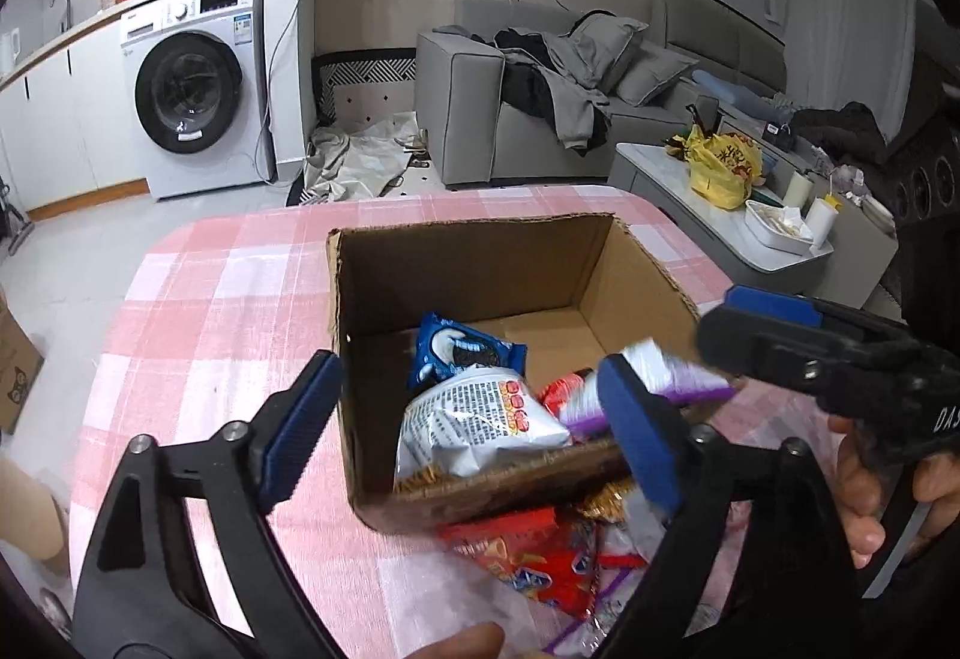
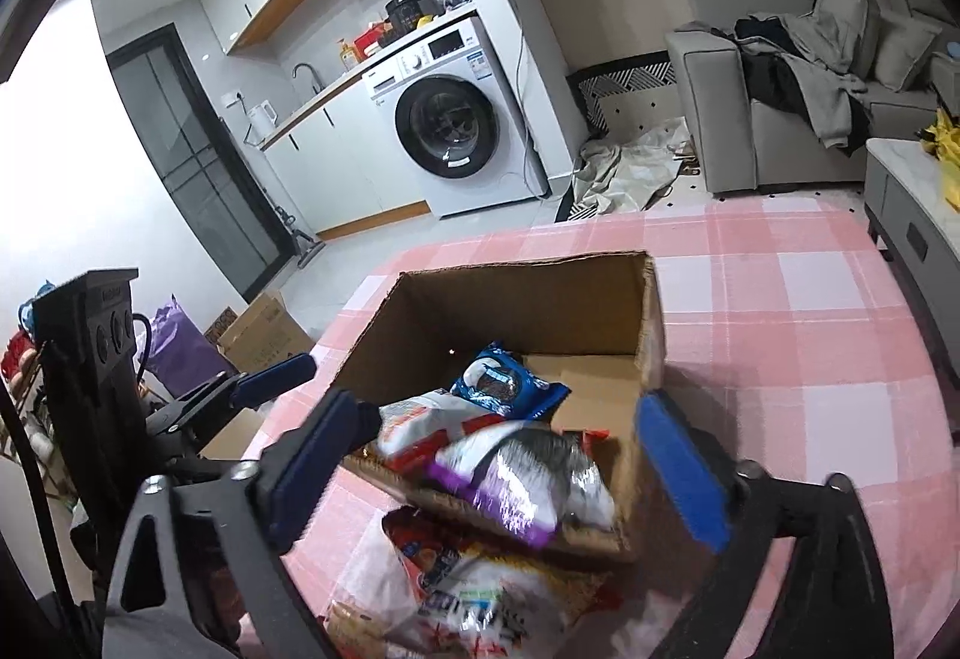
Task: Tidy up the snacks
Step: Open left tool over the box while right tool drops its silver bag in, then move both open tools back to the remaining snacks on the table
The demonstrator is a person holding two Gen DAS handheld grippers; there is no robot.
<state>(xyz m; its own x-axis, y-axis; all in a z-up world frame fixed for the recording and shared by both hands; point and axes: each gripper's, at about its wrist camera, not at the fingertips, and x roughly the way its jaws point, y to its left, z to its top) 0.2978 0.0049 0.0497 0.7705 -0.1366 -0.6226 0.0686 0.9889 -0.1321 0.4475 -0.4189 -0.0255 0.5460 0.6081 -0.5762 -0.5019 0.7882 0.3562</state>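
An open cardboard box [image 1: 468, 269] stands on the pink checked tablecloth [image 1: 228, 311]. Inside lie a blue cookie pack [image 1: 462, 350], a white snack bag [image 1: 480, 419] and a red pack [image 1: 558, 395]. My left gripper [image 1: 468, 365] is open, its fingers either side of the box's near left corner, gripping nothing. My right gripper [image 2: 498, 407] is open above the near wall. A blurred purple-and-white pack [image 2: 516, 479] lies loose across that wall between its fingers; the pads are clear of it. More snack packs [image 2: 456, 581] lie on the cloth in front of the box.
A washing machine [image 1: 192, 89] stands under a counter at the far left. A grey sofa [image 1: 540, 77] with clothes is at the back. A low table [image 1: 720, 215] with a yellow bag is on the right. A carton [image 2: 264, 335] sits on the floor. A person's hand [image 1: 864, 479] holds the right gripper.
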